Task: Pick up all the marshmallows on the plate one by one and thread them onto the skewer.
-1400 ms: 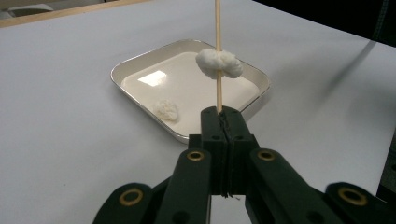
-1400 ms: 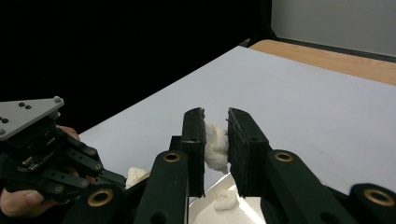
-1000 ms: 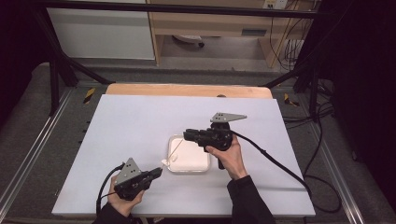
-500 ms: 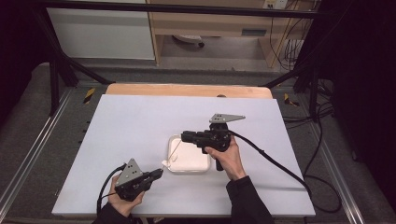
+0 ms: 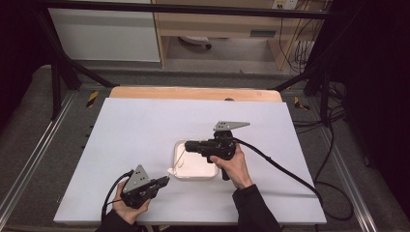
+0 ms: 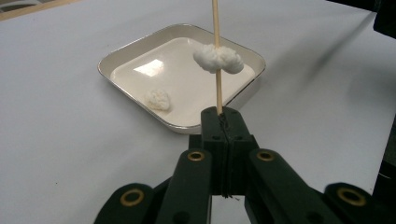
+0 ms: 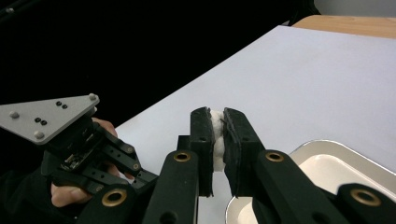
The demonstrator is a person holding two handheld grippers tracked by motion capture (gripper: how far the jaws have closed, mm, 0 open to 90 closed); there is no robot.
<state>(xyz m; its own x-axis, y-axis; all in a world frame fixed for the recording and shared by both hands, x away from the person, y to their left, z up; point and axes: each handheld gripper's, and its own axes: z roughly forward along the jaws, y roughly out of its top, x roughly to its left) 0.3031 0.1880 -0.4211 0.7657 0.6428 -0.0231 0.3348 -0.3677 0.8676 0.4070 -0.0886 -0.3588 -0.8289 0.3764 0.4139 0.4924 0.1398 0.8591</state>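
Skewer (image 6: 216,56) stood clamped upright in the left gripper (image 6: 219,114), its tip toward the right gripper (image 7: 215,123), which pinched a white piece (image 7: 215,122) above the dish (image 5: 180,145).

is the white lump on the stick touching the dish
Apart. The left gripper view shows the white lump speared partway up the upright stick, hanging clear above the dish floor.
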